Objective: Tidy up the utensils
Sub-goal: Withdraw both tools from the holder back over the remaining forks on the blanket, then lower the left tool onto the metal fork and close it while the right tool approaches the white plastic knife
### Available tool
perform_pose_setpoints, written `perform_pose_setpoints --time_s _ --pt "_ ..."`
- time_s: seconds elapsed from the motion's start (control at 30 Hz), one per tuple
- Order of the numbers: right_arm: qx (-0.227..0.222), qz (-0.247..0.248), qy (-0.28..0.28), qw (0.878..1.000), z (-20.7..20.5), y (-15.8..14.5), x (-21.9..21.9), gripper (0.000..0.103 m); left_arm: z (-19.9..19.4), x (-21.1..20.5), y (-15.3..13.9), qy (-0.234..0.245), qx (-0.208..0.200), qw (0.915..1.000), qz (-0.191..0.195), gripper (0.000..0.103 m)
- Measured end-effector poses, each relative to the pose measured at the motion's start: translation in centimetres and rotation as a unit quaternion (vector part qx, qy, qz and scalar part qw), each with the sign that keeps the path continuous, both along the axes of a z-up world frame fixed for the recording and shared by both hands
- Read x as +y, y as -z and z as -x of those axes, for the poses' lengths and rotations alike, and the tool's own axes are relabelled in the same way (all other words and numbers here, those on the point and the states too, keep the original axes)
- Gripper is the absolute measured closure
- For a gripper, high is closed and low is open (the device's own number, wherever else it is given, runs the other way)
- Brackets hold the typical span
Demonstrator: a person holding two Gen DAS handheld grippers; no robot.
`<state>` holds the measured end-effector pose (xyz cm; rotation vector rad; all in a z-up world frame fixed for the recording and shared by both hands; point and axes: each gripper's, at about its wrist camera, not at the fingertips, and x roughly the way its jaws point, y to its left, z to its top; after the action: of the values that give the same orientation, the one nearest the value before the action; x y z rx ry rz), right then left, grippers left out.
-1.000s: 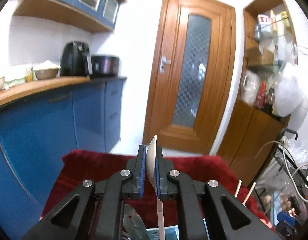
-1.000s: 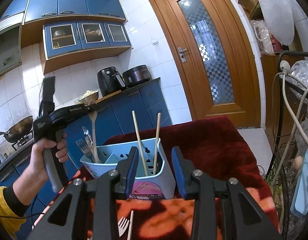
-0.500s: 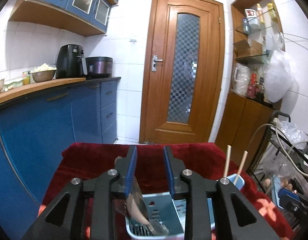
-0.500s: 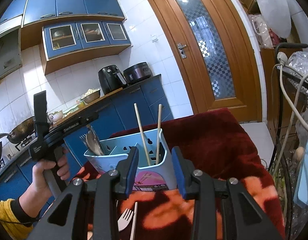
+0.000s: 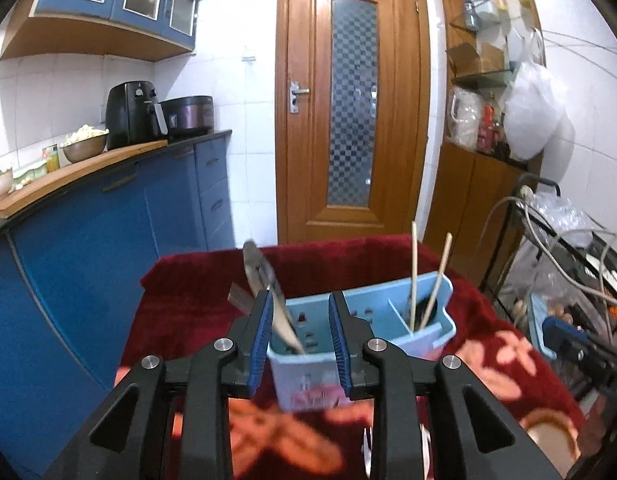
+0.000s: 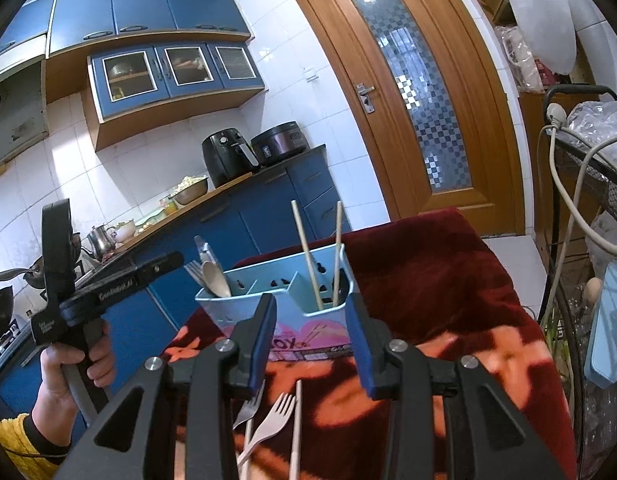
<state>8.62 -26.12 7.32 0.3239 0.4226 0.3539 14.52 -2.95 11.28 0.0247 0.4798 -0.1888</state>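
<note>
Utensils (image 6: 212,276) stand in the blue caddy (image 6: 280,300); left gripper (image 5: 302,340) and right gripper (image 6: 312,340) gape empty.

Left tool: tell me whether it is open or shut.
Open. The left tool shows a clear gap between its blue pads, framing the blue caddy; nothing is gripped.

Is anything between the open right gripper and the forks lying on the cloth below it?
Nothing visible. The right gripper is open, and the pale plastic fork and metal fork lie uncovered on the red floral cloth.
</note>
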Motion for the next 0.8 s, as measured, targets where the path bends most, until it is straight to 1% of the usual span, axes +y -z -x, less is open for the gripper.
perform_pose_setpoints --time_s 0.07,0.23,0.33,0.53,0.67,0.8 --pt "0.002 0.001 -0.001 1.0 0.7 -0.1 0.2 0.064 0.9 0.5 0.1 0.001 0.005 1.0 -0.001 0.074" --pt "0.009 0.0 -0.007 1.0 2.1 0.0 0.7 0.064 3.6 1.4 0.3 -0.01 0.015 0.9997 -0.017 0.074" --pt "0.011 -0.001 -0.011 1.0 3.1 0.0 1.0 0.064 4.9 1.9 0.2 -0.015 0.023 0.9995 -0.018 0.074" --pt "0.024 -0.003 -0.012 1.0 4.7 0.5 1.4 0.063 7.4 2.3 0.5 -0.022 0.033 0.9987 -0.031 0.074" --pt "0.044 -0.017 -0.012 0.999 5.5 1.2 1.2 0.063 8.7 2.5 1.1 -0.024 0.055 0.9978 -0.03 0.074" --pt "0.059 -0.014 -0.004 0.998 6.2 2.0 0.8 0.063 9.9 2.7 2.0 -0.022 0.074 0.9966 -0.03 0.074"
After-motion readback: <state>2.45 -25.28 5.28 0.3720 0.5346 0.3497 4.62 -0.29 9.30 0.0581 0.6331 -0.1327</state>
